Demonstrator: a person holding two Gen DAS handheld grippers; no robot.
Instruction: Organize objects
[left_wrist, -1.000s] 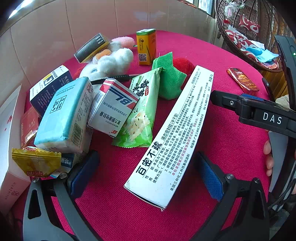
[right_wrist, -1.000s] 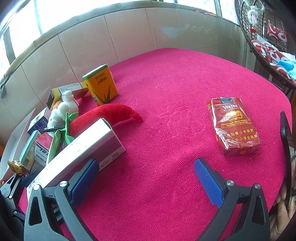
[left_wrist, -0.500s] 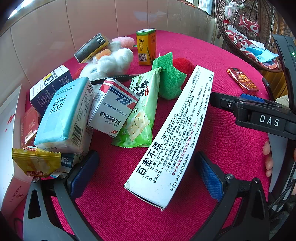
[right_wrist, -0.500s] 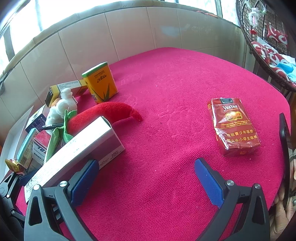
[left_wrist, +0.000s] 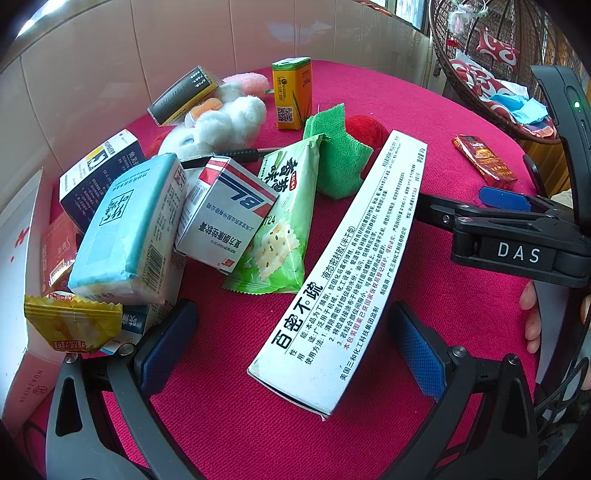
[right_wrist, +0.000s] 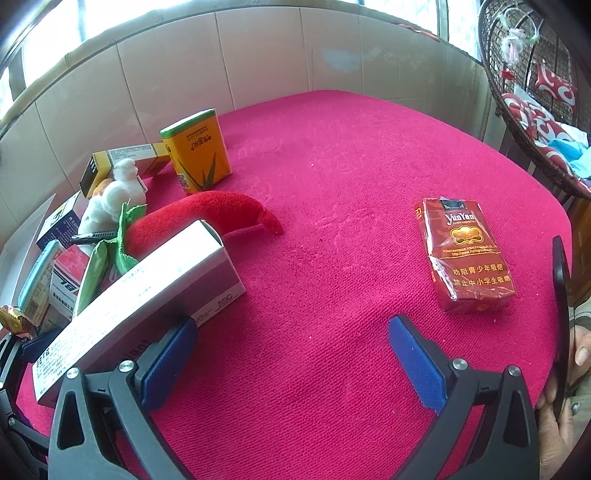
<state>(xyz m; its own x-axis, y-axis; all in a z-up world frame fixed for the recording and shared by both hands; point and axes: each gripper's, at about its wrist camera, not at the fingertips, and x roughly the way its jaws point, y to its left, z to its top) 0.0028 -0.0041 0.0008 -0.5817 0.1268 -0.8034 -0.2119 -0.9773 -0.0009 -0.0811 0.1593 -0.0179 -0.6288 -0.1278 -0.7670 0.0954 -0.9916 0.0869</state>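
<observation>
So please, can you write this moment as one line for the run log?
left tool: open, around end of long white box | right tool: open, empty | red cigarette pack: alone on red cloth

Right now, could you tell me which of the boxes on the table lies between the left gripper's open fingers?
The long white box printed with black Chinese text. Its near end sits between the left gripper fingers; the other boxes are piled further left.

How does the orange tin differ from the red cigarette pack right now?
The orange tin stands upright beside the clutter; the red cigarette pack lies flat, alone on open cloth. The tin has a green lid and leaf print; the pack is wrapped in crinkled film. Both rest on the red tablecloth, ungripped.
</observation>
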